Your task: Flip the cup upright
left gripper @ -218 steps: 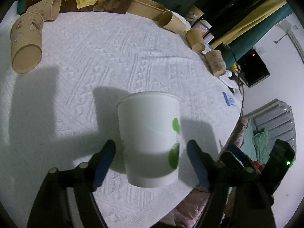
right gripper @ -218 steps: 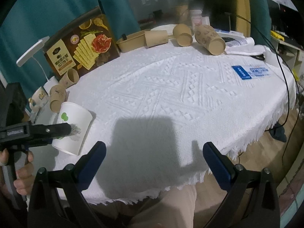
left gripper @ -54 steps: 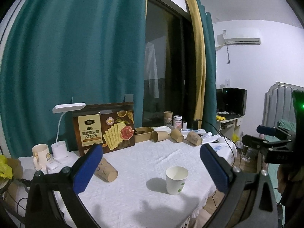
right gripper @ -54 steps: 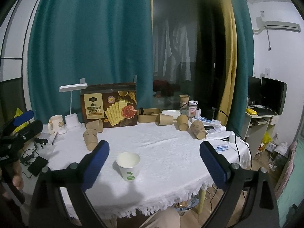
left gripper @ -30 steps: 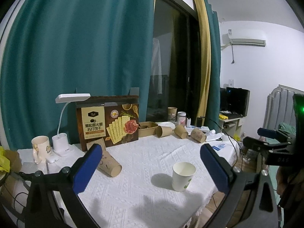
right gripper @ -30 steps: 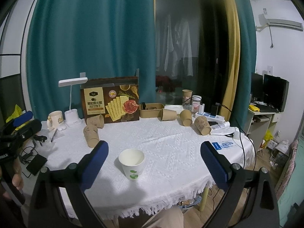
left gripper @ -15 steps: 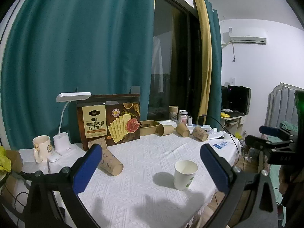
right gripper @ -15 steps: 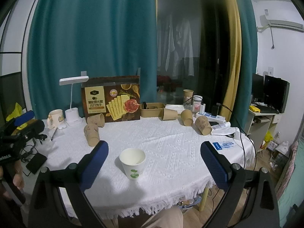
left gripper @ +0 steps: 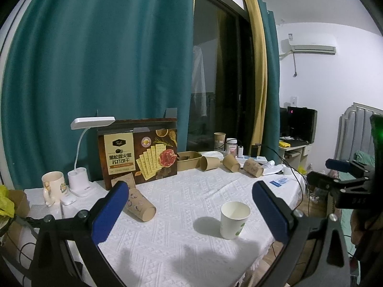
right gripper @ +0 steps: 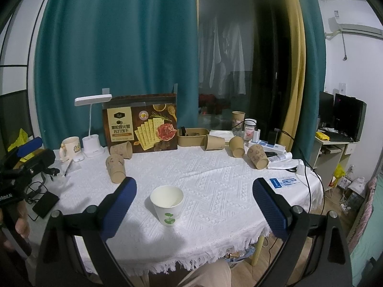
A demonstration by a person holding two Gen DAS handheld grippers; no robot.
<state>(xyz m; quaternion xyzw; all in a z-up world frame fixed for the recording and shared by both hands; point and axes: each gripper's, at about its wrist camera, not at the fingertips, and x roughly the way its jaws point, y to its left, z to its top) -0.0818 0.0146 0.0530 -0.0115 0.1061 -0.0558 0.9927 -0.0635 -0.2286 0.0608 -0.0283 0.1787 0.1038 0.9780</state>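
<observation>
A white paper cup with a green leaf print (left gripper: 234, 220) stands upright, mouth up, near the front edge of the round table with the white cloth (left gripper: 182, 248). It also shows in the right wrist view (right gripper: 167, 205). My left gripper (left gripper: 191, 205) is open and empty, held back from the table, well short of the cup. My right gripper (right gripper: 192, 201) is open and empty, also held back in front of the table. The cup sits apart from both.
Several brown paper cups lie on their sides: one at left (left gripper: 140, 204), others at the back (right gripper: 235, 146). A cracker box (right gripper: 142, 124), desk lamp (right gripper: 92, 124), mug (right gripper: 70, 147) and brown tray (right gripper: 192, 136) stand at the back. A phone (right gripper: 45, 204) lies at left.
Both grippers have drifted slightly; the view of the table and upright cup has barely shifted over the last second. Much earlier, the left gripper's open fingers straddled the cup.
</observation>
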